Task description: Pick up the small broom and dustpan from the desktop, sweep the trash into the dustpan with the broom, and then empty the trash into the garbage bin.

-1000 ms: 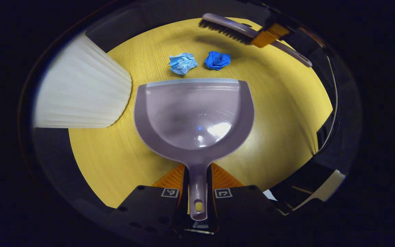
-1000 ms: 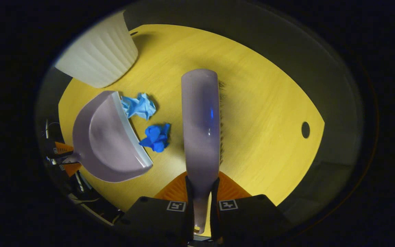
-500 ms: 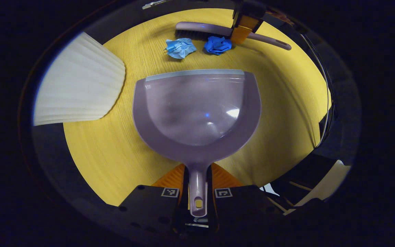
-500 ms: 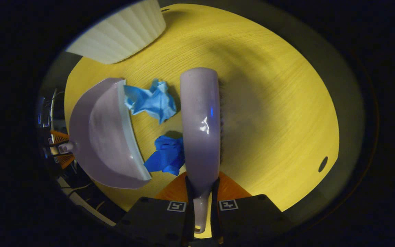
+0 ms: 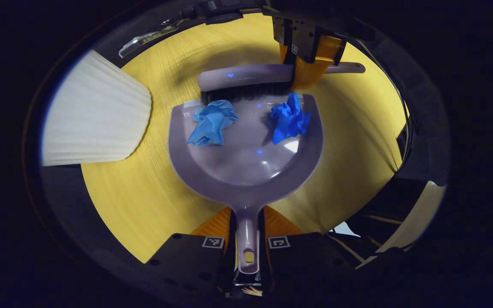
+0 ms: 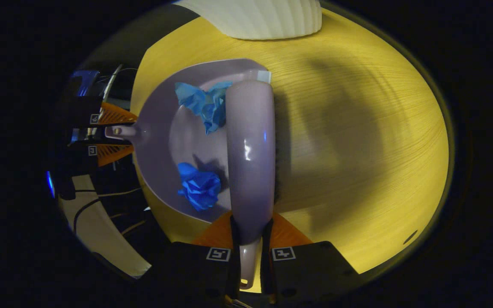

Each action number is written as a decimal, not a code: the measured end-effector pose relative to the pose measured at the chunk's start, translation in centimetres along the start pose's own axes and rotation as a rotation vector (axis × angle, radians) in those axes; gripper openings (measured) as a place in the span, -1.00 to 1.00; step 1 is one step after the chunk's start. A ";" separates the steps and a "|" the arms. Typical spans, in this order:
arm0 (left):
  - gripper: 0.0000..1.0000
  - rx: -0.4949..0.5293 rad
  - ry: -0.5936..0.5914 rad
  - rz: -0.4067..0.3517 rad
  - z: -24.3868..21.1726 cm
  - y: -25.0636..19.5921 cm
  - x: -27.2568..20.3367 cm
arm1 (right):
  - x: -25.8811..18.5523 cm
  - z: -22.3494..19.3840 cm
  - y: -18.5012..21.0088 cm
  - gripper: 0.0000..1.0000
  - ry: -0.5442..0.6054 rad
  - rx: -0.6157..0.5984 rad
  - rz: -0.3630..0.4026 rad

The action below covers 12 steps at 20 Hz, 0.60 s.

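Note:
A mauve dustpan point(image 5: 246, 162) lies flat on the yellow desktop point(image 5: 144, 205), its handle clamped in my left gripper point(image 5: 247, 239), which is shut on it. Inside the pan lie a light blue paper wad point(image 5: 211, 123) and a dark blue wad point(image 5: 289, 118). The mauve broom point(image 5: 246, 79) stands with its bristles at the pan's front lip, held by my right gripper point(image 5: 308, 68). In the right gripper view the broom point(image 6: 250, 158) runs up from my right gripper point(image 6: 250, 244), shut on its handle, beside the dustpan point(image 6: 165, 141) with the light blue wad point(image 6: 206, 102) and dark blue wad point(image 6: 199, 188).
A white ribbed garbage bin point(image 5: 96, 124) stands on the desktop left of the dustpan; it is the bin point(image 6: 268, 17) at the top of the right gripper view. The desktop's edge point(image 5: 114, 239) lies close behind the left gripper. Cables point(image 6: 105, 201) hang beyond the table.
The broom swept toward the dustpan and pushed both blue wads from the desktop over the lip into the pan. The right gripper came closer to the left one.

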<state>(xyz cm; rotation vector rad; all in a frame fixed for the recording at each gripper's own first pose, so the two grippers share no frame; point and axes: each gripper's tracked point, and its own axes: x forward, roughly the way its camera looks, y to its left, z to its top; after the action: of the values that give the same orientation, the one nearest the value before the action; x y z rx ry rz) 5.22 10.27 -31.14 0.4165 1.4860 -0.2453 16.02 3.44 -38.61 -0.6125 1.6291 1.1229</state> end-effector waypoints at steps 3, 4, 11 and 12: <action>-0.58 -0.038 -0.033 0.000 -0.1 -0.3 0.4 | -1.6 1.1 -0.3 -0.59 -0.108 0.093 0.029; -0.58 -0.050 -0.046 -0.002 0.1 -0.4 0.4 | -2.2 1.2 -0.7 -0.60 -0.167 0.126 0.020; -0.58 -0.186 -0.316 0.039 2.2 -0.6 0.2 | -9.3 0.8 -3.3 -0.60 -0.709 0.372 -0.256; -0.58 -0.189 -0.360 0.054 2.3 -0.6 0.3 | -10.5 -0.2 -3.6 -0.59 -0.795 0.404 -0.330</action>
<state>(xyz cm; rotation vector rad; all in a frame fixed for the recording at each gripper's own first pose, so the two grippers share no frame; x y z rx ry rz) 7.06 8.77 -31.46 0.2447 1.1314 -0.1267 22.59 0.32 -30.24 -0.1189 0.9669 0.6339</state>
